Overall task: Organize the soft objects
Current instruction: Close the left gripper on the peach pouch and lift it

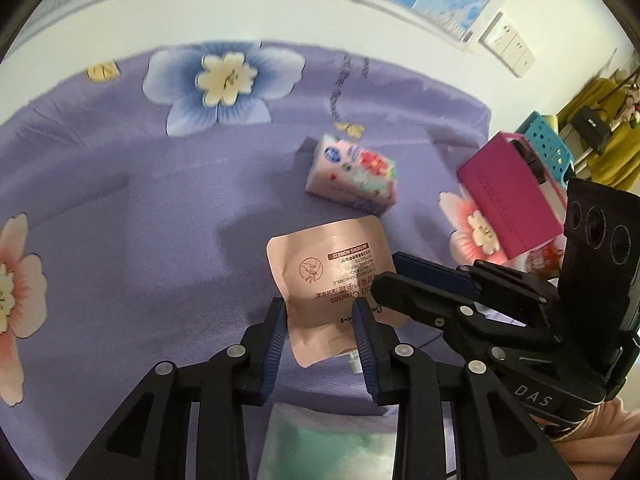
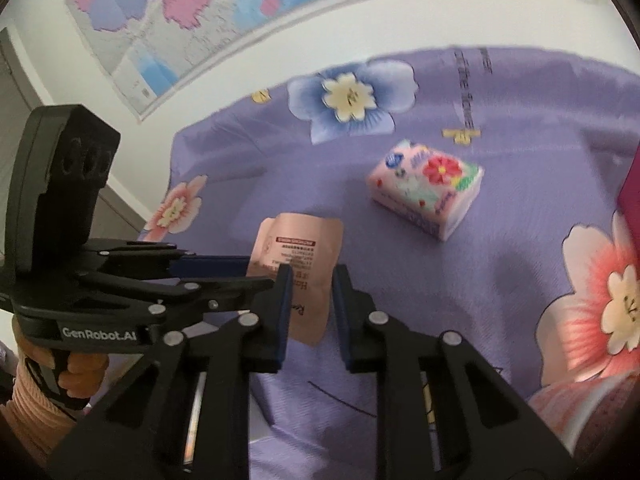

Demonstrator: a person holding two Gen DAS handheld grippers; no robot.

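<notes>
We held the pink hand-cream sachet (image 1: 328, 276) with both grippers, left (image 1: 322, 320) and right (image 2: 308, 288), fingers narrowed on it, its long axis pointing away toward the tissue pack (image 1: 352, 172).

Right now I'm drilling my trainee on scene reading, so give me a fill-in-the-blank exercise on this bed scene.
1. Both grippers close on the pink ____ cream sachet.
2. The tissue pack lies on a ____ flowered sheet.
3. The box at the sheet's edge is ____ in colour.
4. On the wall behind the bed hangs a coloured ____.

Missing words: hand; purple; magenta; map
</notes>
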